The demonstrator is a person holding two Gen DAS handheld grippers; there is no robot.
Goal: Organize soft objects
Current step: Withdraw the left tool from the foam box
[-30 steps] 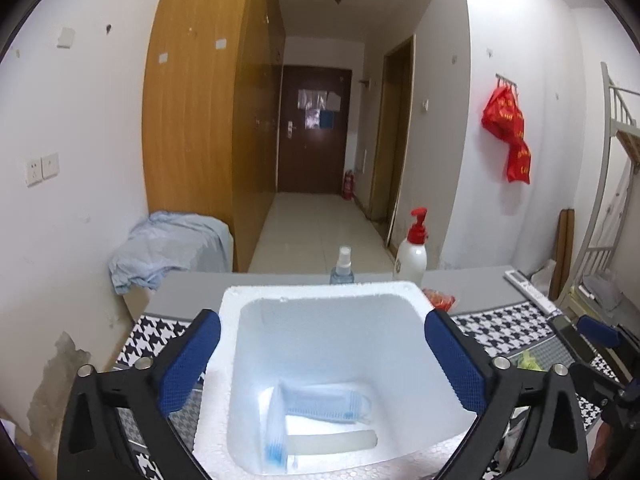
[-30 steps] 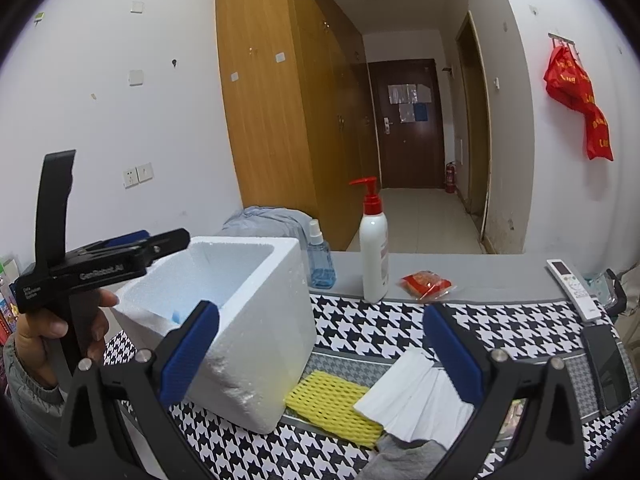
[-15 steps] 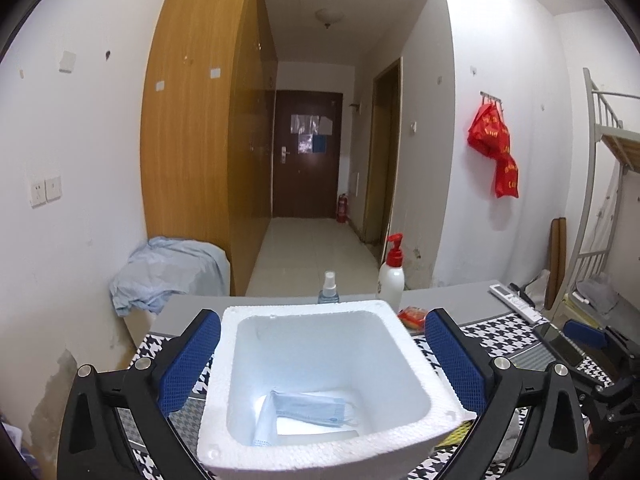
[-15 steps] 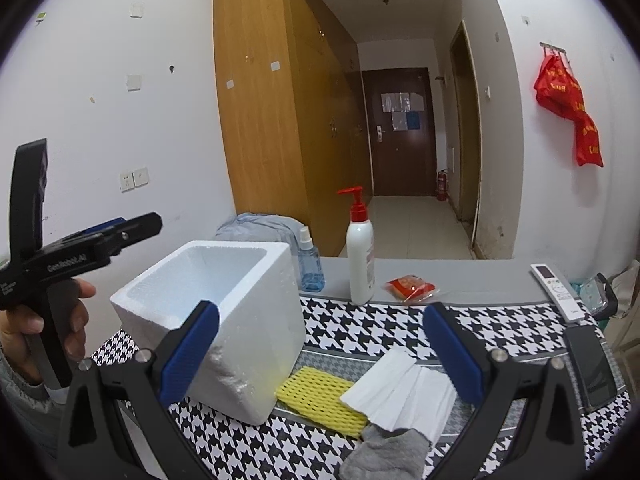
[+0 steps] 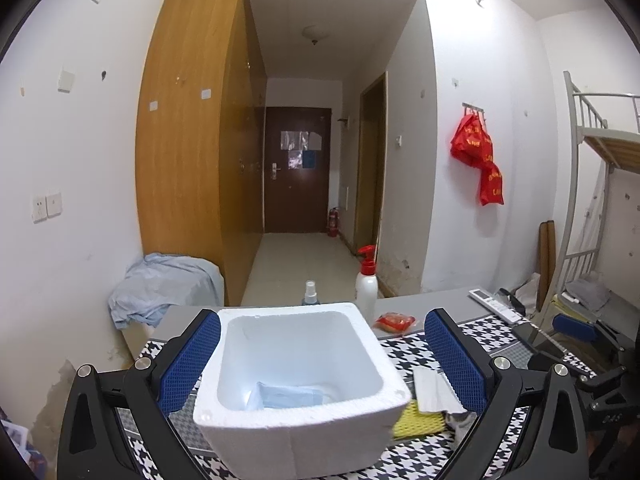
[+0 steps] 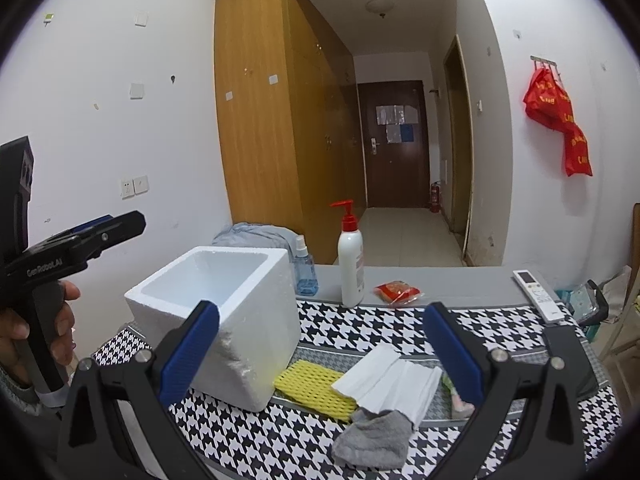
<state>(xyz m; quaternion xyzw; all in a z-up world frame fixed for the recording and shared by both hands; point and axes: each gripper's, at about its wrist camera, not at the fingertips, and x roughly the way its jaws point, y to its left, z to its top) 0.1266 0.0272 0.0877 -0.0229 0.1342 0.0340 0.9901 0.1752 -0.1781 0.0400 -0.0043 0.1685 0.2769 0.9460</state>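
both wrist views level, sharing foam box (image 5: 296, 364)

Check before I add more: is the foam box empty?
Not empty: the foam box holds a blue face mask flat on its floor.

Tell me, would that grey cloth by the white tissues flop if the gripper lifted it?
Probably. The grey cloth lies crumpled and slack on the table, so it should droop from a pinch. It looks thin, so likely light. Its fuzzy surface suggests it won't slip easily.
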